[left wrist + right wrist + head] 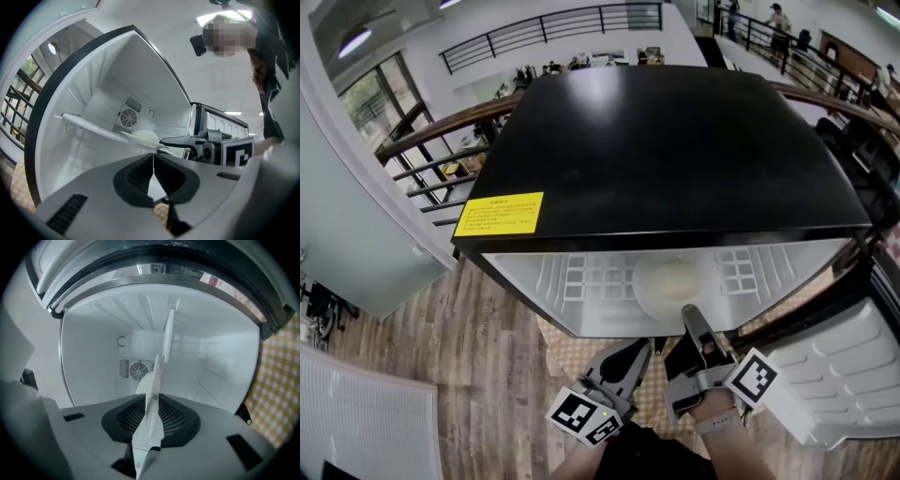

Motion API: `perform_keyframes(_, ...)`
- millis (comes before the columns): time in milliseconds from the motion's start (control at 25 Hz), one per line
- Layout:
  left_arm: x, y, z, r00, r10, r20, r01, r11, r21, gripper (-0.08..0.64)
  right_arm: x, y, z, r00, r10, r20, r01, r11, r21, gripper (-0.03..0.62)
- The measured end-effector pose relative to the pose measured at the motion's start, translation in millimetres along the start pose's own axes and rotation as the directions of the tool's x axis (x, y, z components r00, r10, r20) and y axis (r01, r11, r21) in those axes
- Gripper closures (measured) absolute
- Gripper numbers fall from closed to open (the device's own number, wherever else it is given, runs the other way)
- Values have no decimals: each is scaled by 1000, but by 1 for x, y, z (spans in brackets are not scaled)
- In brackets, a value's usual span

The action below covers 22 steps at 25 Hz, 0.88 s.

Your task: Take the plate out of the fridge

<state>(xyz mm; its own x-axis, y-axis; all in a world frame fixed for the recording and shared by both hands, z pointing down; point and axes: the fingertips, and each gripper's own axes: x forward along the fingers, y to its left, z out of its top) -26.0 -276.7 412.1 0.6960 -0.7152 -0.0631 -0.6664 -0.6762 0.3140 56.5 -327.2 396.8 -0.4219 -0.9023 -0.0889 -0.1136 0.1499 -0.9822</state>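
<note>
Jaws of the right gripper [688, 313] close, in the head view, on the near rim of the pale plate [670, 284], which lies on the shelf [581, 281] inside the open black-topped fridge [656, 141]. The left gripper [641, 347] hangs just below the fridge front. The left gripper view shows its own jaws pressed tip to tip on nothing, and beyond them the plate on the shelf, pinched at its rim. The right gripper view shows those jaws clamped on the plate's rim, the plate edge-on before the fan grille [139, 369].
</note>
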Motion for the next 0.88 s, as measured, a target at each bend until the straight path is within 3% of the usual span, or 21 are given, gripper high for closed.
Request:
perform_keyframes(400,1,3,-2,1000,5,3,-5,1000,-9,548,-5,-1,-1,1000,-3,-9,3,999,33,521)
perform_keyframes(520,1,4,-1,1000,8,3,-8,1000,-9,548,2,1,-4,999,-12,-33,13,1000,28,476)
perform_keyframes(640,-1,6,-1,1000,19,1,-19,1000,-8,548,9,2,-7,999,-27,-47,28,999,18,476)
perform_keyframes(880,-5,9,0,999,35,6,-35,999,-4,548,10,-1,-7,1000,-1,-27,3,997,81,484)
